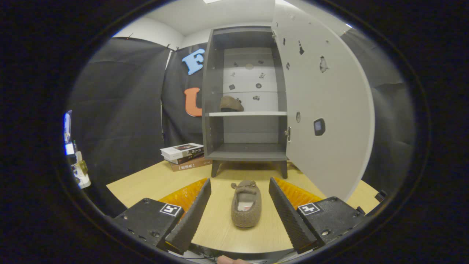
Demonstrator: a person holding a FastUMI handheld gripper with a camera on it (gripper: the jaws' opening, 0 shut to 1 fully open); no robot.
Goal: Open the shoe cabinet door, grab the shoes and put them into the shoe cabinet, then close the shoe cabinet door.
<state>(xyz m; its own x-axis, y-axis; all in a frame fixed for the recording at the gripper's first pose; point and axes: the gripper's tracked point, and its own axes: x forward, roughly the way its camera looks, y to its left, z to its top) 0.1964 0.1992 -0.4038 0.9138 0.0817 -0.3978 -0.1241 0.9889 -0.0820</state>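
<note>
A brown fuzzy slipper (246,204) lies on the wooden table (146,183), toe pointing toward the cabinet, between my two fingers without touching either. My gripper (240,182) stands open around it. Beyond the slipper stands the dark shoe cabinet (246,99) with its white door (326,106) swung wide open to the right. A second brown slipper (231,104) rests on the cabinet's white middle shelf (247,114). The lower compartment (247,146) holds nothing that I can see.
A stack of books (184,155) lies on the table left of the cabinet's legs. The open door reaches out over the table's right side. Black cloth walls surround the table. Some small equipment (78,168) stands past the table's left edge.
</note>
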